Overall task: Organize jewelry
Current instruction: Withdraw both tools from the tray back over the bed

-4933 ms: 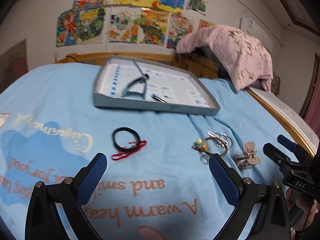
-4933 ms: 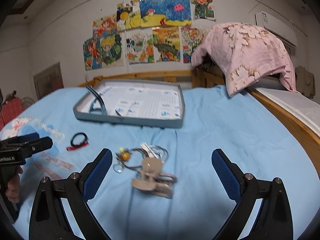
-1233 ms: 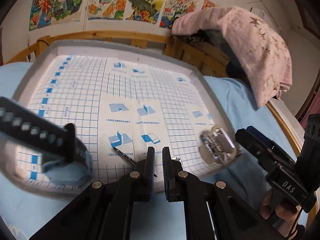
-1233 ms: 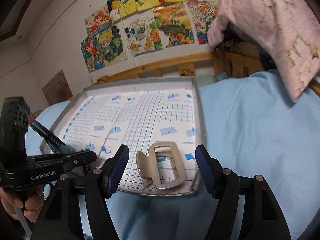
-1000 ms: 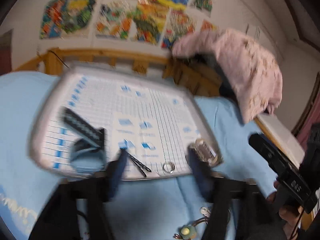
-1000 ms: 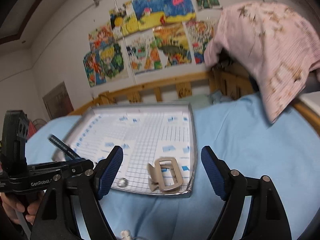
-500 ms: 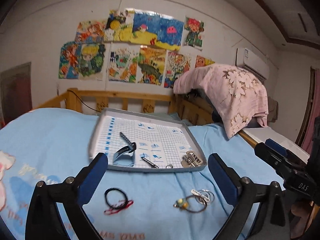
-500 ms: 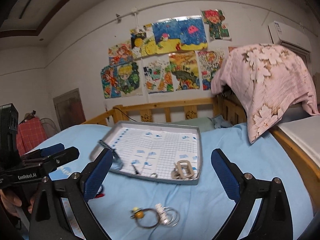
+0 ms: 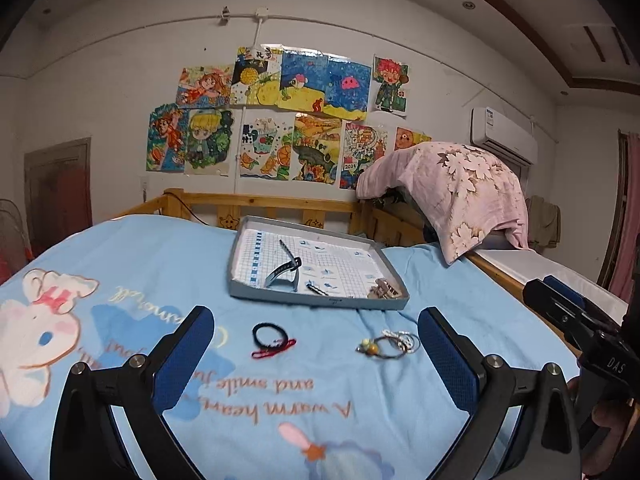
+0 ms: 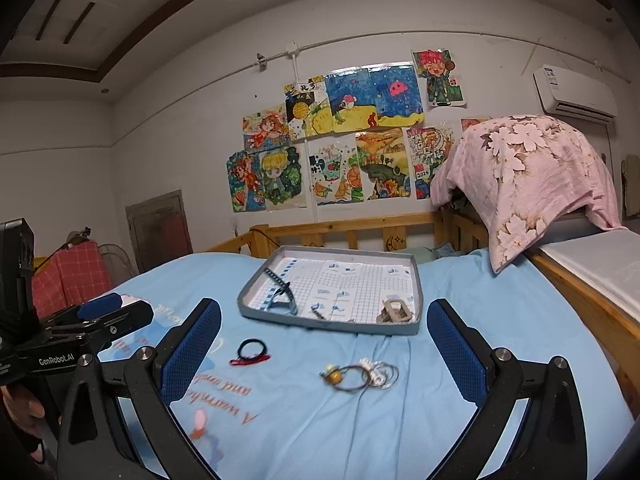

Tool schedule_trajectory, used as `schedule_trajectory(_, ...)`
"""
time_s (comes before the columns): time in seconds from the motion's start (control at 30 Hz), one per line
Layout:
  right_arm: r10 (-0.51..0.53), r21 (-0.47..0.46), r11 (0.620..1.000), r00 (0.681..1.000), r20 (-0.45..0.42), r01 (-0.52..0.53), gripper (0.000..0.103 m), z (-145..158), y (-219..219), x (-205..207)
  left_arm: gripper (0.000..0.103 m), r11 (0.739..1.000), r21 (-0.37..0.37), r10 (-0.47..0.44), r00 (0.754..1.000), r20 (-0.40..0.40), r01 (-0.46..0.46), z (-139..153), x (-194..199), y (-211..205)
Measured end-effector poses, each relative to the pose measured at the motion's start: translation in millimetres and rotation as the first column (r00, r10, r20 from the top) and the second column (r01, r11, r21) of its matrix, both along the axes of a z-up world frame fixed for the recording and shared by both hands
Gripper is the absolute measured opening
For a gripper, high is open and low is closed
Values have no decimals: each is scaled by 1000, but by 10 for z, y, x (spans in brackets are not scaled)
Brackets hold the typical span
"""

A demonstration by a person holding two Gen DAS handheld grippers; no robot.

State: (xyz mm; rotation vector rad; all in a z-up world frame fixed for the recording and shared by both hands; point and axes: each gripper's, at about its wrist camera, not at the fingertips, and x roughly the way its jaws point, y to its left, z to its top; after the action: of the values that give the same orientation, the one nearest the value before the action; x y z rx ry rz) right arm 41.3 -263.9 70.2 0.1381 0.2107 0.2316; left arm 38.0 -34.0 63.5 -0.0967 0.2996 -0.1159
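While right wrist shows fan [image 10: 116, 260], left crops it

Between the gray tray [image 9: 320, 302] and the two tools the blue bed sheet [image 9: 120, 256] lies open, with only the black and red bands [image 9: 272, 340] and the ring bunch [image 9: 390, 344] on it, while the wooden rail [image 9: 280, 204] and pink covered pile [image 9: 452, 184] close the far side.

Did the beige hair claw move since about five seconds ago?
Yes. The hair claw went from the blue bedsheet near the bracelets into the grey tray.
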Motion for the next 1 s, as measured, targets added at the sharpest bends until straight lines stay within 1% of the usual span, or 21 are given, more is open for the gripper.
schedule_trajectory(0.13, -8, 1, 1000, 1000, 4, 8, 102, -74, 37, -216, 103, 1000, 17, 5, 1000, 6, -5, -51, -221, 8)
schedule_trajectory(0.33, -6, 4, 1000, 1000, -22, 6, 101, -240, 81, -465, 103, 1000, 23, 7, 1000, -4, -7, -170, -508, 42)
schedule_trajectory(0.53, -12, -14, 1000, 999, -53, 11, 101, -415, 134, -620, 103, 999, 38, 13, 1000, -10, -12, -271, -672, 75)
schedule_trajectory(0.77, -9, -17, 1000, 996, -90, 7, 102, -522, 167, -649, 103, 999, 36, 20, 999, -41, -18, -364, -681, 131)
schedule_trajectory(1.0, -1, -34, 999, 996, -92, -2, 102, -496, 254, -568, 103, 999, 46, 26, 999, -48, -23, -327, -580, 167)
